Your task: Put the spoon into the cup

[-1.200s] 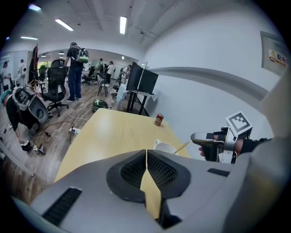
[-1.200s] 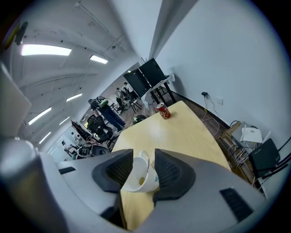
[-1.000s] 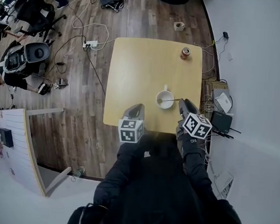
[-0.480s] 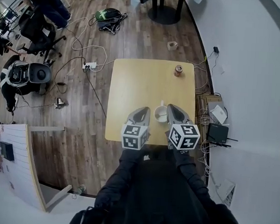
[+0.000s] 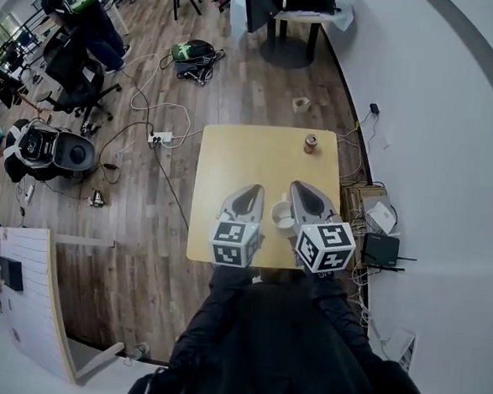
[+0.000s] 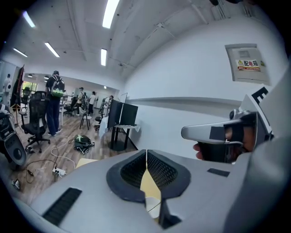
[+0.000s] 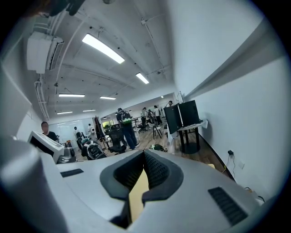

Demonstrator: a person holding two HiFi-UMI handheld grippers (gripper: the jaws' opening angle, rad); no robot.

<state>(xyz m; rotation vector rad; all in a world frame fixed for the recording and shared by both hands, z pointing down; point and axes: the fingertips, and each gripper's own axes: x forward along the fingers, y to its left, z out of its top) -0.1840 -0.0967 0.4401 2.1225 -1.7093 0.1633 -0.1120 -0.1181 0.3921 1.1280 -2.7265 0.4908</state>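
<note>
Now, a can [image 5: 310, 143] is standing at the table's [image 5: 232, 157] one o'clock; the cup [image 5: 281, 213] is sitting between left gripper [image 5: 251, 190] and right gripper [image 5: 298, 188], both clenched empty.

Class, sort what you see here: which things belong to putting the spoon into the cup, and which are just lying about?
Job in hand: cup; spoon.
Lying about: drink can on the table; power strip and bag on the floor.

Wood-plank floor [image 5: 142, 252] strewn with cables [image 5: 145, 106] (office chairs [image 5: 70, 74] beyond), white wall [image 5: 451, 164], ceiling strip lights [image 7: 102, 48].
</note>
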